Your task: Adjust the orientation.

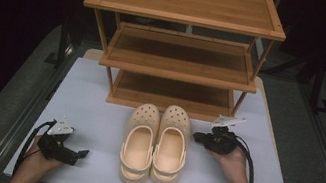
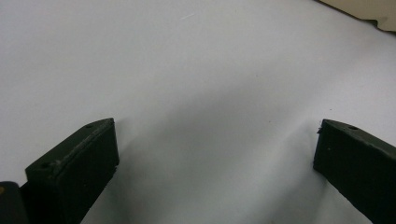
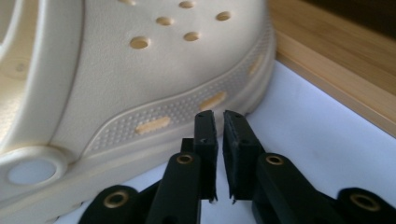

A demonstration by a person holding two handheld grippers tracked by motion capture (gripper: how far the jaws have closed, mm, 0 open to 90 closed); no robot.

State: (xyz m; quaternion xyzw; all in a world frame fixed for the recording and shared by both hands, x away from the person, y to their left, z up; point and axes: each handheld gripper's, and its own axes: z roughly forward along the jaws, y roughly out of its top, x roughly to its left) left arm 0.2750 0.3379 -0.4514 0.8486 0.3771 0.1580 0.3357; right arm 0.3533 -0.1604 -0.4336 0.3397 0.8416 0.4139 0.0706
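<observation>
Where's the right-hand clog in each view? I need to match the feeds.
High view: right-hand clog, centre table, beside the right tongs.
Right gripper view: upper left, ahead of the tongs.
Left gripper view: cream sliver, top right corner; which clog, unclear.
Shared landmark: wooden rack.

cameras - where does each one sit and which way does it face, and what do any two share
High view: above the person's side, looking forward and down on the table, clogs and rack; both forearms, left claw and right claw show.
Left gripper view: on the left claw, facing bare table; jaws wide apart.
Right gripper view: on the right claw, facing the right clog's side; jaws nearly together.
Shared: high and right gripper views both show that clog and the rack's base.
</observation>
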